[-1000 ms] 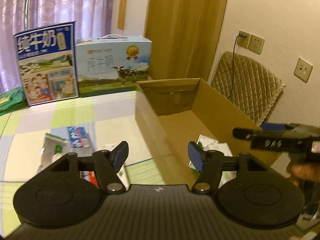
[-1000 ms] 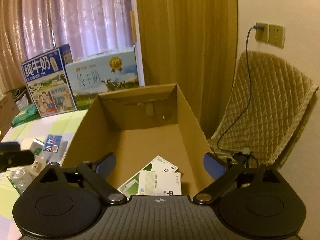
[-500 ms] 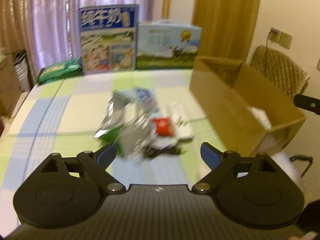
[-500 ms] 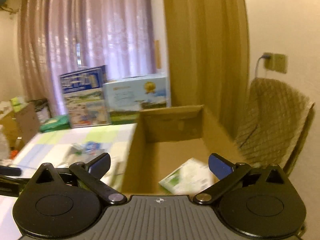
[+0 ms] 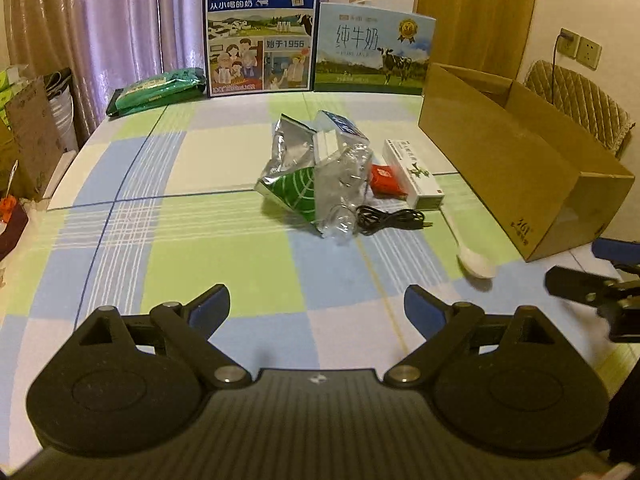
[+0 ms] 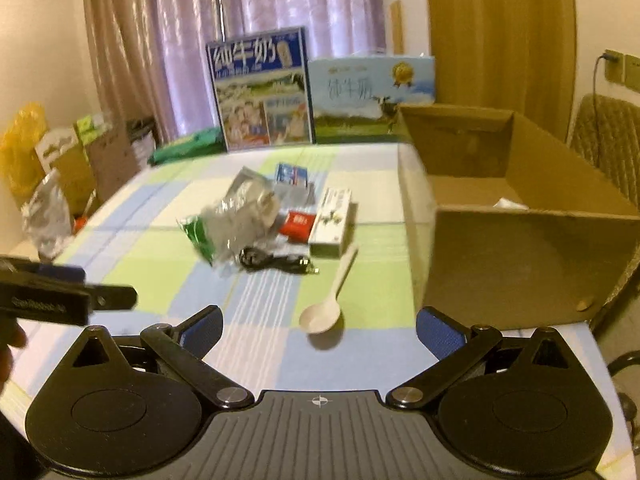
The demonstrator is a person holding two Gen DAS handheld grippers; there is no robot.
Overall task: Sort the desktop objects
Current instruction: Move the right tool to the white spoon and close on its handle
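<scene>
Left gripper [image 5: 316, 306]: spread wide and empty, held above the near part of the desk [image 5: 160, 240], well short of the pile.
Right gripper [image 6: 319, 326]: also spread wide with nothing between its fingers; the white spoon lies on the cloth just ahead of it.
Pile: a crumpled silver-and-green foil bag [image 5: 292, 172] and clear plastic wrap [image 5: 344, 196] lie heaped mid-desk, with a blue-and-white carton [image 5: 340, 128] touching them at the far side.
Red packet [image 5: 385, 180]: flat on the desk between the wrap and the long white box [image 5: 412, 172], touching both.
Black cable [image 5: 390, 218]: coiled on the near side of the pile, just beside the wrap.
White spoon [image 5: 472, 256]: bowl towards the camera, handle pointing at the long box — near the cardboard box but apart from it.
Cardboard box [image 5: 520, 160]: open-topped at the desk's right edge; something white shows inside in the right wrist view, too little to name.
Backdrop: two milk cartons [image 5: 262, 30] stand upright at the far edge, a green packet [image 5: 156, 90] to their left.
</scene>
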